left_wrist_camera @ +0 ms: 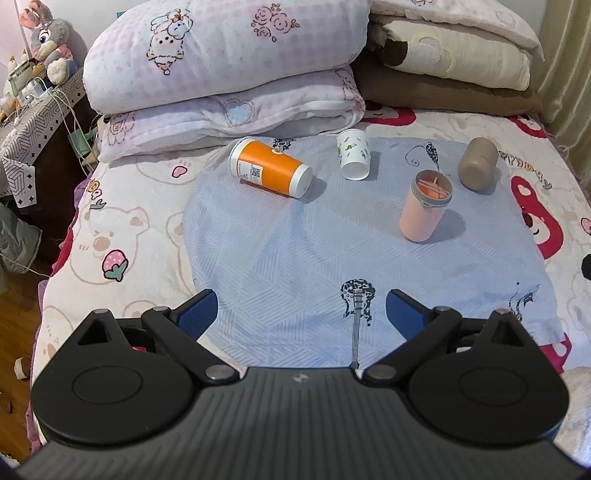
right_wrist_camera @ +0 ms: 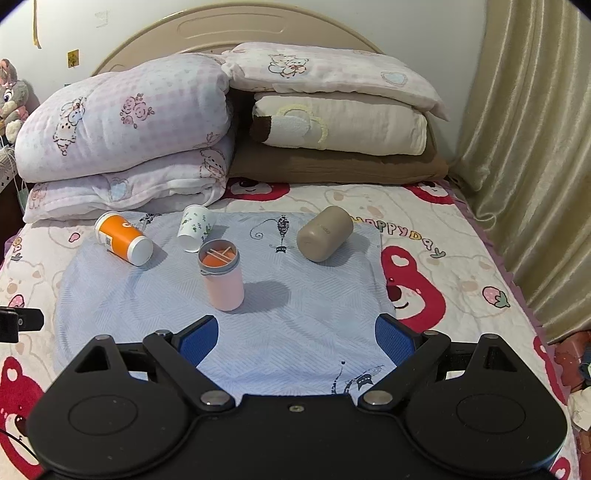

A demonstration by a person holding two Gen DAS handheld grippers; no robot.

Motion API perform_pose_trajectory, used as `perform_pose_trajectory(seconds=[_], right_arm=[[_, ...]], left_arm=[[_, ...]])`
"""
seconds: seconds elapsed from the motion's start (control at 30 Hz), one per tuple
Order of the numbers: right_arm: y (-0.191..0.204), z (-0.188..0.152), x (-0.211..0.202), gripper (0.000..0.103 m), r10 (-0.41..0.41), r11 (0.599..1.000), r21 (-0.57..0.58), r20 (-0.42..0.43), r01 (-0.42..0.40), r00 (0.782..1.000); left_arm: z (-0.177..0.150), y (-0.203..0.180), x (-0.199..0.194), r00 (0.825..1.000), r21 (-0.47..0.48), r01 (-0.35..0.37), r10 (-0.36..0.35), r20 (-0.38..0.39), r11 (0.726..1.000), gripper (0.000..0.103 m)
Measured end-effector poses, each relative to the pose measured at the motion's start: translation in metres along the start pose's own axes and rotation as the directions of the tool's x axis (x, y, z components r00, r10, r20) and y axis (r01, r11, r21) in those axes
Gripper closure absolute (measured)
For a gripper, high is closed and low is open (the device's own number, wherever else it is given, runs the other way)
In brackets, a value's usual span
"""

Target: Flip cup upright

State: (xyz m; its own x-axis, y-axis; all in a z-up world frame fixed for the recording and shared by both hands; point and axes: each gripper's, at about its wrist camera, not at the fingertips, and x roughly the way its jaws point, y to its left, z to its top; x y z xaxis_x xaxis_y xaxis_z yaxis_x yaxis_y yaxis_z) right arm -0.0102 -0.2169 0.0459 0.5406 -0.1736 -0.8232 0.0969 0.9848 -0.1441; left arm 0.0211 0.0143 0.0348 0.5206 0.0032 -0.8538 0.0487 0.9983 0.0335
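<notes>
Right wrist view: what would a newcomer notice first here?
Three cups lie tipped over on the blue cloth: an orange cup at the left, a white cup beside it and a brown cup at the right. A pink cup stands upright in front.

Each hand-held gripper (left_wrist_camera: 301, 314) (right_wrist_camera: 295, 338): black ribbed body, silver pivot screws, blue textured pads (left_wrist_camera: 195, 314)

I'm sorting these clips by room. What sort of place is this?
Most likely a home bedroom: the cups lie on a bed's cartoon-bear sheet, with folded quilts stacked against a headboard and a curtain alongside.
</notes>
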Motion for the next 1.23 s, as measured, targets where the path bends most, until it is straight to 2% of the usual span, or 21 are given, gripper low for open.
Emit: perform_pose_trajectory(seconds=[0.8,1.23], right_arm=[[0.0030,-0.0031,-0.0075,0.009,0.001,1.000,-0.011,0.012,0.000,1.000],[0.0037,-0.0031,-0.0085,0.009,-0.008,1.000,-0.019,0.017,0.009,1.000]], left_arm=[[-0.0015,0.0097,-0.0033,1.000,-0.044,-0.013,0.013,0.014,0.999,0.004],[-0.0007,0.0058,-0.0016,1.000,-0.024,-0.024,0.025,0.014,0.999,0.004]])
